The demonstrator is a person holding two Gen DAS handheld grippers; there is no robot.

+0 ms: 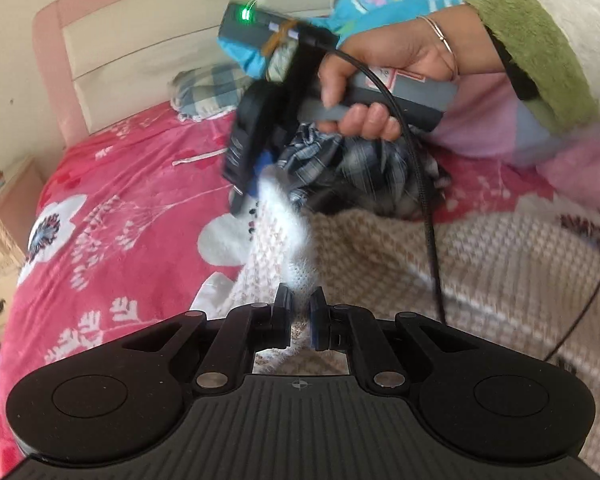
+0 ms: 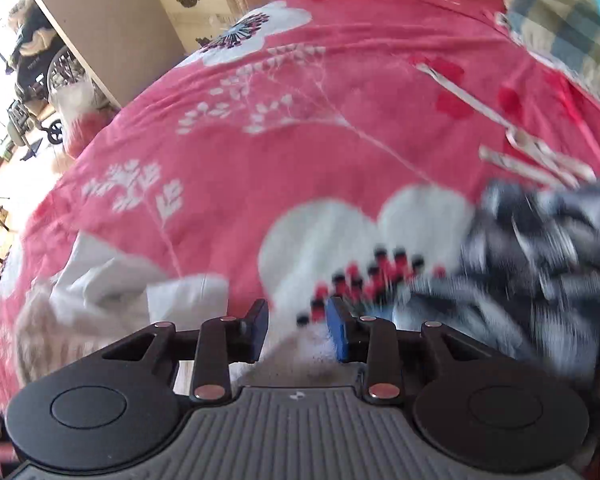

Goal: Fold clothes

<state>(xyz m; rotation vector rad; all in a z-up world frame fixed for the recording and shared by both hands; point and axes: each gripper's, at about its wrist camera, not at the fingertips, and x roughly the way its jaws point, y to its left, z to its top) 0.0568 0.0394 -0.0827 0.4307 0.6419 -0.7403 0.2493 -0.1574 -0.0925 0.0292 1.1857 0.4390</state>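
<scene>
We hold the knit sweater (image 1: 284, 248) tight in our left gripper (image 1: 300, 312) over the bed (image 1: 140, 184); our right gripper (image 2: 296, 320) gapes empty and must grab another edge

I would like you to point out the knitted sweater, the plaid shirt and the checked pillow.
knitted sweater (image 1: 480, 272): left wrist view, on its flat beige body.
plaid shirt (image 1: 352, 164): left wrist view, on its crumpled middle.
checked pillow (image 2: 560, 28): right wrist view, on its top face.
</scene>
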